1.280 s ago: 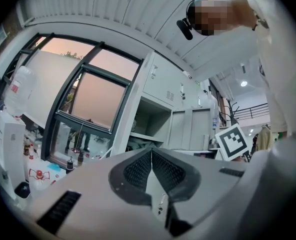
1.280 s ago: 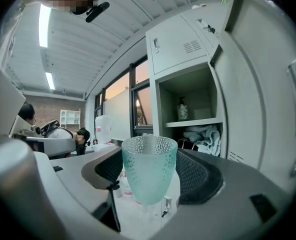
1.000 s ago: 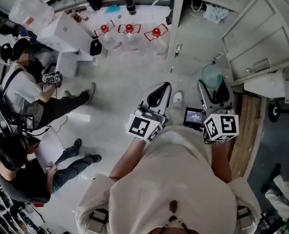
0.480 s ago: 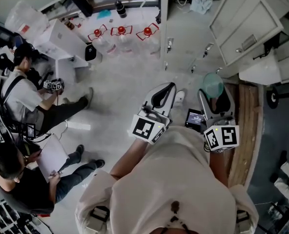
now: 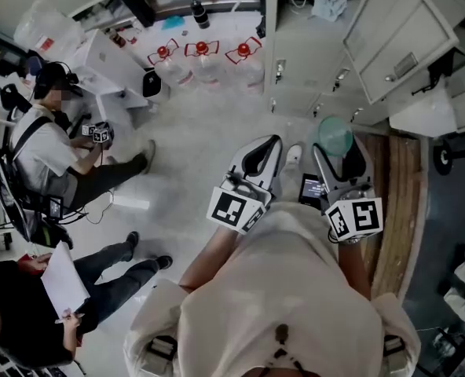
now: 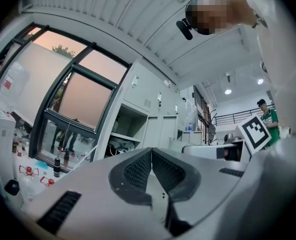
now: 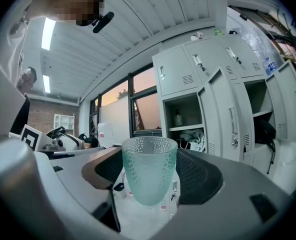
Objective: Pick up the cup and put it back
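Note:
A pale green, dimpled translucent cup (image 5: 335,134) is held upright in the air in front of me, with my right gripper (image 5: 338,154) shut on it. In the right gripper view the cup (image 7: 149,168) fills the gap between the two dark pads (image 7: 198,176), rim up and empty, and the right gripper (image 7: 150,179) clasps its lower half. My left gripper (image 5: 255,160) hovers just left of it over the floor. Its jaws meet at a point (image 6: 151,152) with nothing between them.
White metal lockers (image 5: 389,30) stand ahead and to the right, some with open doors. A wooden surface (image 5: 391,210) runs along the right. Water bottles with red caps (image 5: 202,51) stand on the floor ahead. One person sits at left (image 5: 44,148), and another holds paper (image 5: 60,281).
The cup stays in my right gripper, and both grippers keep roughly the same place. The head view has swung a little. The person with the paper has shifted toward the lower-left corner.

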Demonstrator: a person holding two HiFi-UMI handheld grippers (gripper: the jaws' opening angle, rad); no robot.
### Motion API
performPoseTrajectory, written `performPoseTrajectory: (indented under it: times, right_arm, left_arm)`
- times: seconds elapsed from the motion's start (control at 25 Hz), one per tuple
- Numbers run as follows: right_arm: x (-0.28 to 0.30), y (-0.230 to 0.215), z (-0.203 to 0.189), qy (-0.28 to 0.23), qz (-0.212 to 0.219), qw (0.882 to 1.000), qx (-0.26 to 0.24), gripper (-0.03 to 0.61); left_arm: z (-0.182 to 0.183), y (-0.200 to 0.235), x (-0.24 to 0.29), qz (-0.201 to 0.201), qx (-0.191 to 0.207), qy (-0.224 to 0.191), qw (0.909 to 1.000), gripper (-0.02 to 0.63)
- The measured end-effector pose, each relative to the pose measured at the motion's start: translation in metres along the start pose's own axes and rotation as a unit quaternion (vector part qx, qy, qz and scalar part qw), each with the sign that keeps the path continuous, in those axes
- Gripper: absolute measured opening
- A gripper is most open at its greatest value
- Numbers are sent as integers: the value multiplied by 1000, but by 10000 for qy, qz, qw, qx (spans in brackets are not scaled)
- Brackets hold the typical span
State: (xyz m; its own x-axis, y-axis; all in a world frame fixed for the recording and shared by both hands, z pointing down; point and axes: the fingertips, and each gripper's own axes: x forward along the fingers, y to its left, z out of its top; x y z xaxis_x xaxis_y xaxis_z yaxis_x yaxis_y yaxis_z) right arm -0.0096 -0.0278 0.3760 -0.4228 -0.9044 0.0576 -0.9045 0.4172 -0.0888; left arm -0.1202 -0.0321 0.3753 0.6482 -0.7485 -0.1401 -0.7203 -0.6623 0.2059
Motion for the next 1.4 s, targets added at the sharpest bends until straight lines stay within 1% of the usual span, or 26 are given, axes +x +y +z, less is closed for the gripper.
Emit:
performPoseTrajectory:
  times: [0.2,0.64,0.92,1.2,1.4]
  right_arm:
    - [7,7,-3,88,95,9999,-31,334]
    - [35,-10,-9,210,96,9997,24,334]
    - [71,-37,-11,252,115,9996,72,334]
    - [128,-79,-4,219,151,9996,116,334]
    - [173,-110,-8,270,303,9991,148,334]
  left_arm:
    - [2,11,-5,144,-31,-12,9999,9]
    - [-3,29,17,141,-38,49,9999,9]
    - [-4,52,51,188,21,91,9998,9]
    - [-4,83,102,248,109,167,9995,9]
    - [-4,100,141,357,208,188,9990,9]
